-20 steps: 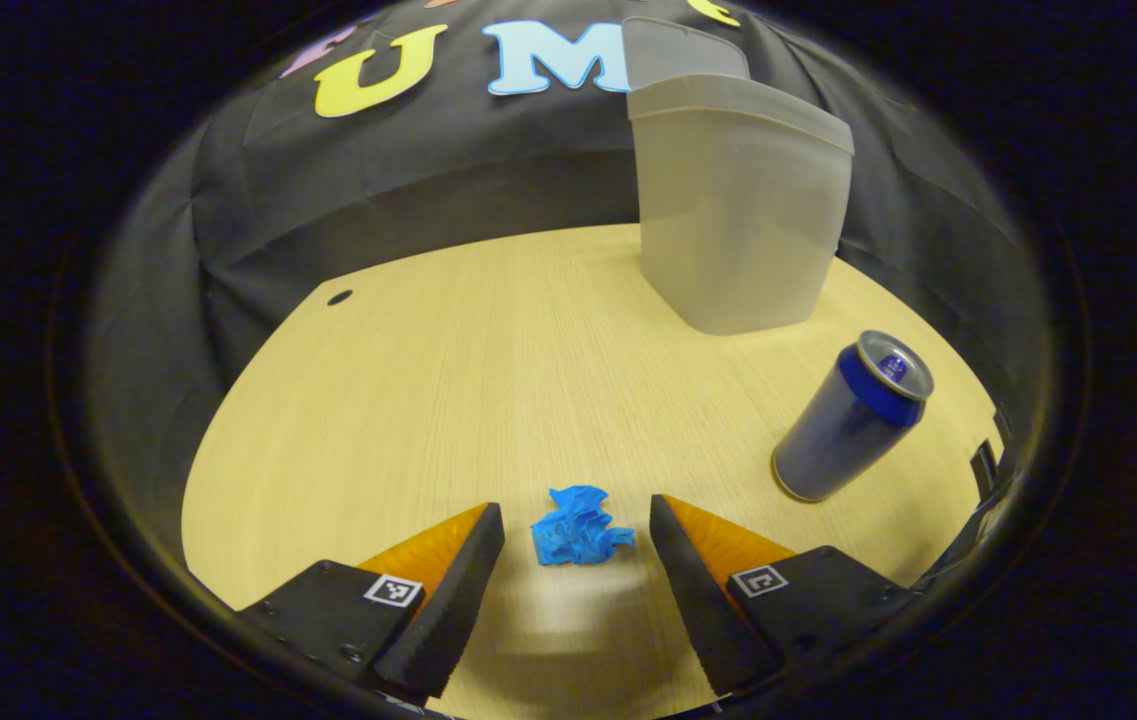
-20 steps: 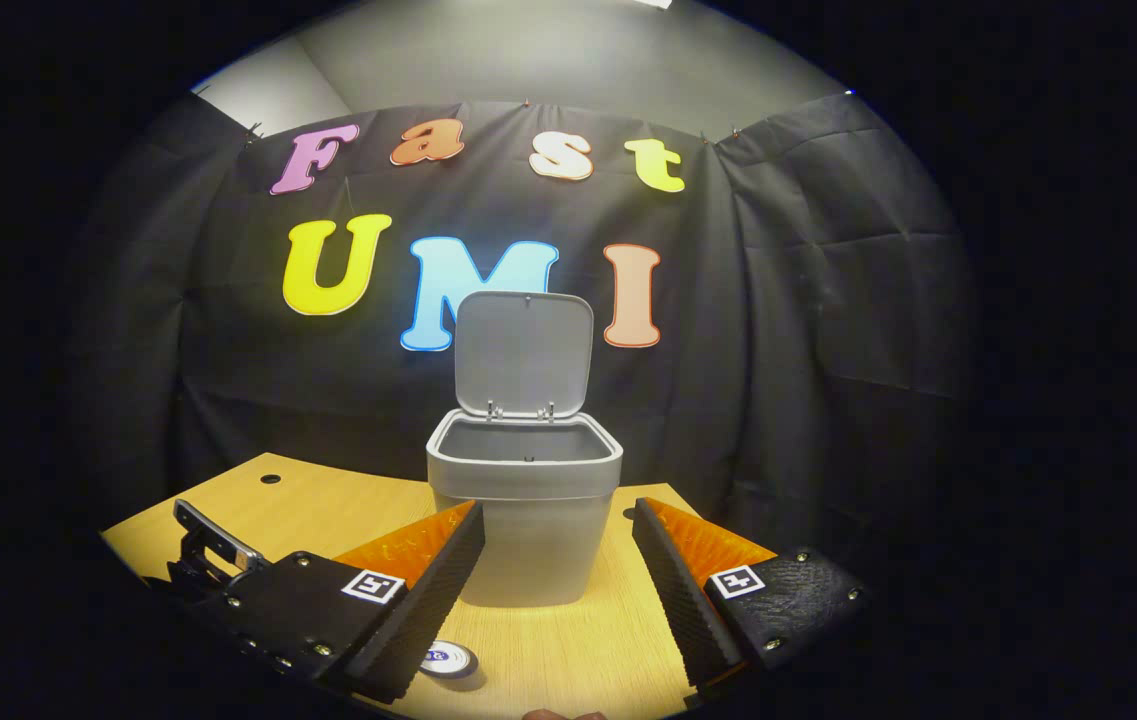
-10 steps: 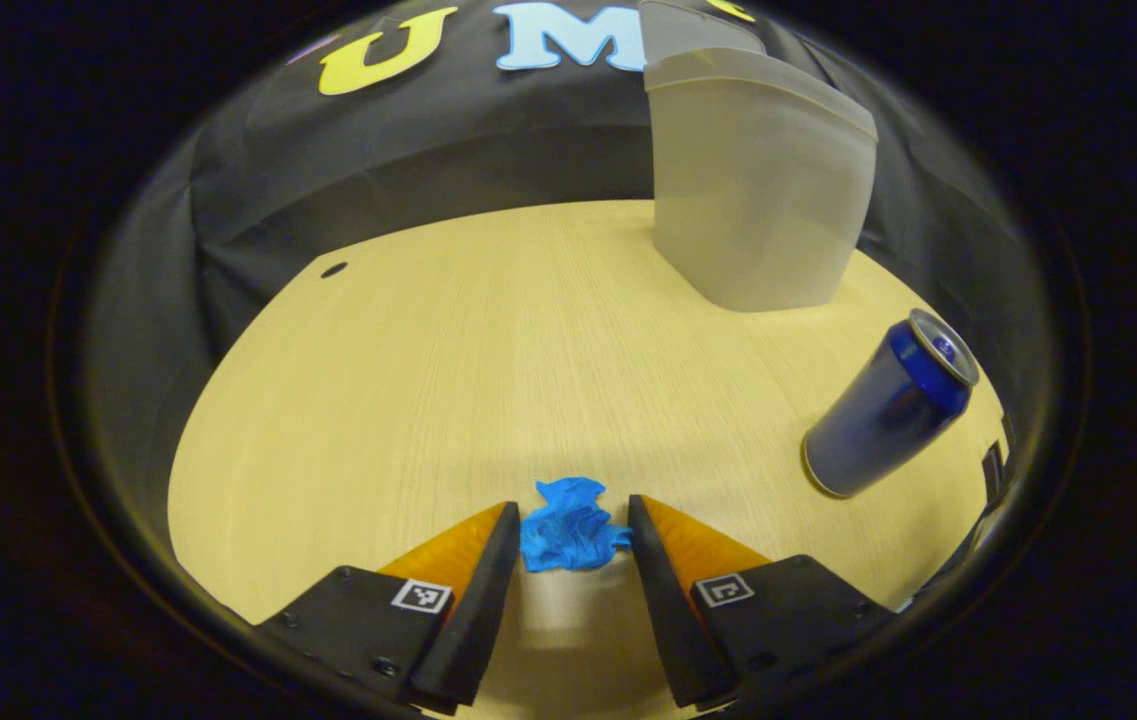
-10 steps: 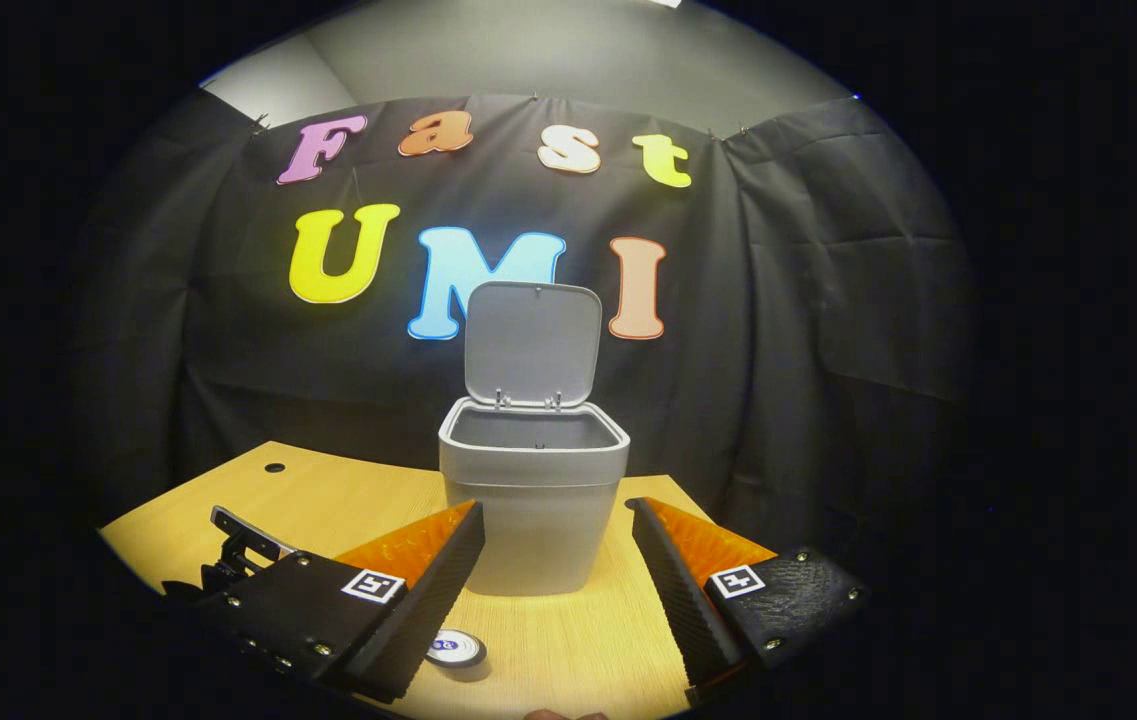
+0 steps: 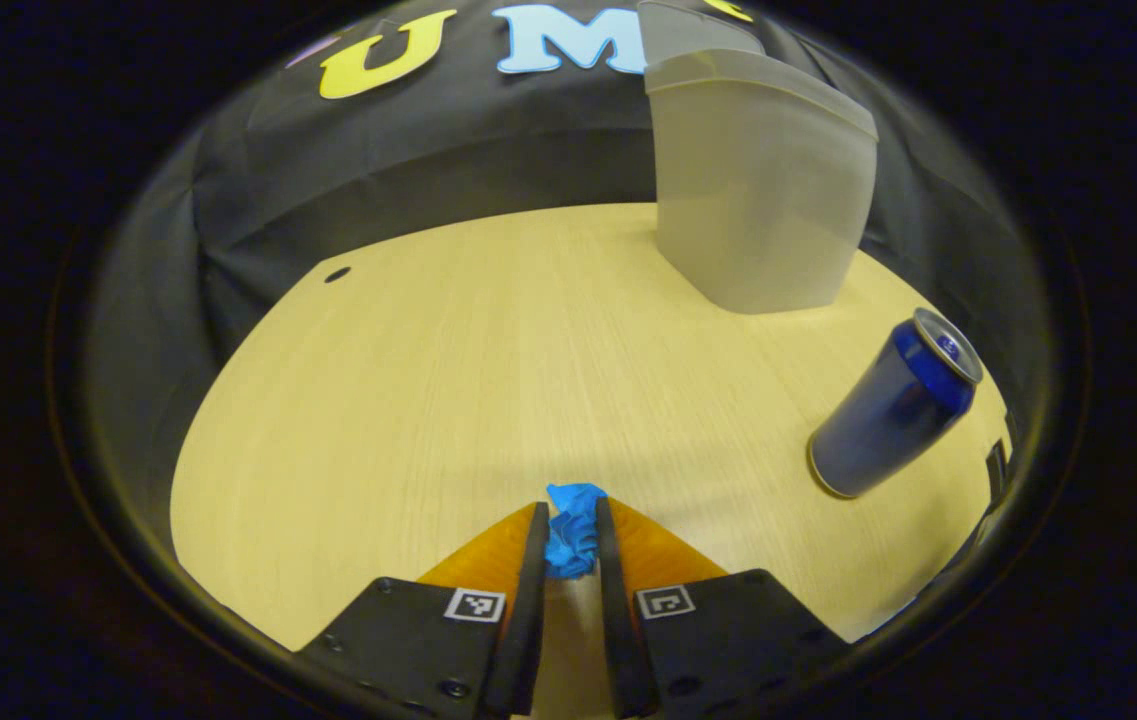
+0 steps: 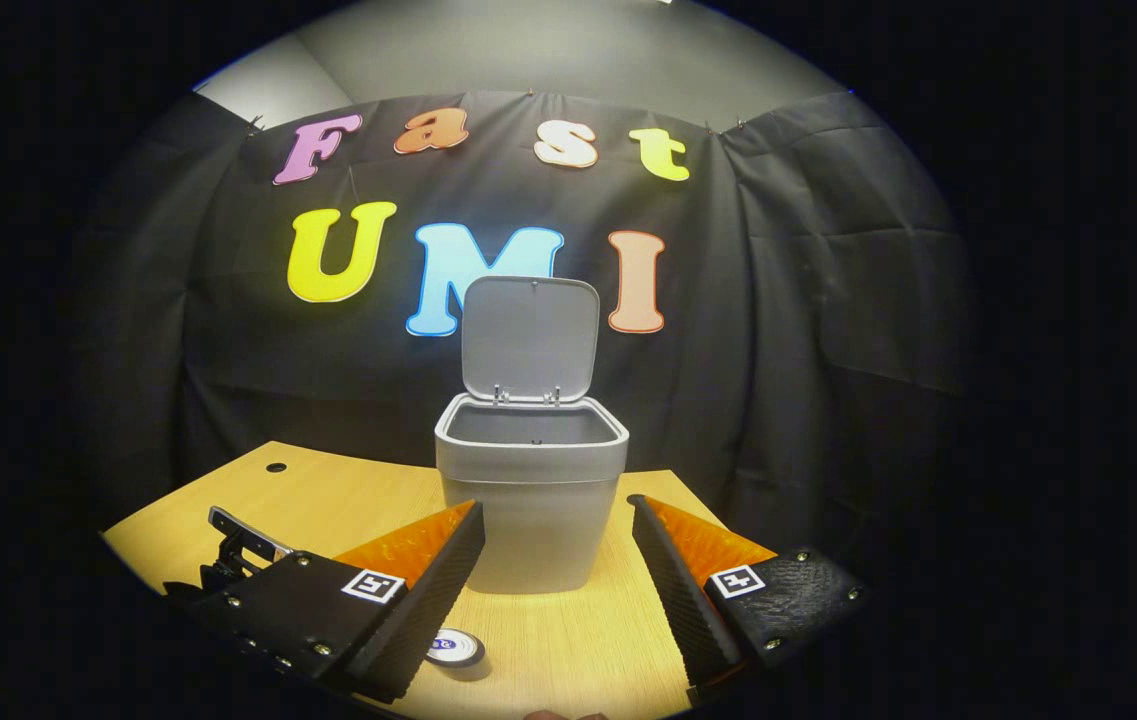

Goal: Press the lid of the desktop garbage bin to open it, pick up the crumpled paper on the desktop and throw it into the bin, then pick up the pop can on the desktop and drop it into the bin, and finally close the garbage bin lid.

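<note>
The blue crumpled paper [image 5: 571, 532] lies on the wooden desk [image 5: 488, 370], and my left gripper [image 5: 568, 525] is shut on it, both fingers squeezing its sides. A blue pop can [image 5: 892, 405] stands to the right of it, and the grey bin [image 5: 758, 180] stands behind at the desk's far side. In the right gripper view the bin [image 6: 530, 500] has its lid [image 6: 529, 338] swung up and its inside looks empty. My right gripper [image 6: 556, 545] hangs open in front of the bin, above the can's top [image 6: 454, 647], holding nothing.
The desk [image 6: 348, 500] ends at the black cloth wall just behind the bin. A small dark hole [image 5: 336, 274] sits in the desk's far left part. Part of the left gripper's body [image 6: 238, 540] shows at the lower left of the right gripper view.
My left gripper's fingers have closed in from wide apart and now pinch the blue paper. The right gripper has stayed open and barely shifted.
</note>
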Demonstrator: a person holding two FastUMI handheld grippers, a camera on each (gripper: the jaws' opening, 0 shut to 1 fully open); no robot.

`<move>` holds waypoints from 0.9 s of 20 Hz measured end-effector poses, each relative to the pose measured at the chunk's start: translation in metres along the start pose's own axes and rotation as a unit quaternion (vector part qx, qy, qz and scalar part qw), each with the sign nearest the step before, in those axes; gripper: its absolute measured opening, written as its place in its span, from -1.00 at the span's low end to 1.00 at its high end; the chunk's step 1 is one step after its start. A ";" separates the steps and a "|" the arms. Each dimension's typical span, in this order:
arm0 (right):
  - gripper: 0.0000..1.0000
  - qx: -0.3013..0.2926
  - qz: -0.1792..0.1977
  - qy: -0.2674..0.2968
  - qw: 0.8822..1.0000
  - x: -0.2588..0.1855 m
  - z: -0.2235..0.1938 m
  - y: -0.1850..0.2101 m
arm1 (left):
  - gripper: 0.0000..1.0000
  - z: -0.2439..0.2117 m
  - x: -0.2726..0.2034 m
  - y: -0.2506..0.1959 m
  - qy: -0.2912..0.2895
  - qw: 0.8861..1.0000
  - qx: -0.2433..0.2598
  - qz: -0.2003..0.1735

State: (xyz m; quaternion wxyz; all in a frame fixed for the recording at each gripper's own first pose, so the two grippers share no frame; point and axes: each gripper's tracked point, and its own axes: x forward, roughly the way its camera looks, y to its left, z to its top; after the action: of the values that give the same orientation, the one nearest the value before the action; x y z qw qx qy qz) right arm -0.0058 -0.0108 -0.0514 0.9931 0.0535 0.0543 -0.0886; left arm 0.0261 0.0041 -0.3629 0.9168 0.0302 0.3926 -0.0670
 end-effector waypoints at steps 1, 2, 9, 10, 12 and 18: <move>0.92 0.000 -0.001 -0.001 1.000 0.000 0.000 -0.001 | -0.29 -0.001 -0.001 0.001 -0.002 1.000 -0.002 0.000; 0.92 0.001 -0.002 -0.002 1.000 0.000 0.002 -0.002 | -0.30 0.000 0.000 0.003 -0.004 1.000 -0.003 0.006; 0.92 0.004 -0.014 -0.005 1.000 0.000 0.001 -0.010 | -0.58 0.011 -0.006 0.003 -0.026 0.999 -0.021 0.007; 0.92 0.005 -0.017 -0.006 1.000 0.001 0.003 -0.012 | -0.58 0.015 -0.009 0.002 -0.031 0.999 -0.022 0.006; 0.92 0.007 -0.022 -0.008 1.000 0.002 0.005 -0.015 | -0.63 0.028 -0.017 0.002 -0.044 0.999 -0.024 0.004; 0.92 0.000 -0.037 -0.023 0.999 -0.001 0.016 -0.020 | -0.58 0.111 -0.060 0.002 -0.135 0.990 -0.038 -0.013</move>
State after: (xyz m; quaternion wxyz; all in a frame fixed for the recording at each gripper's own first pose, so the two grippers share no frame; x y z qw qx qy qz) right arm -0.0087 -0.0324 -0.0371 0.9901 0.0498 0.0330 -0.1269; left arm 0.0650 -0.0002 -0.2425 0.9608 -0.0190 0.2681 -0.0679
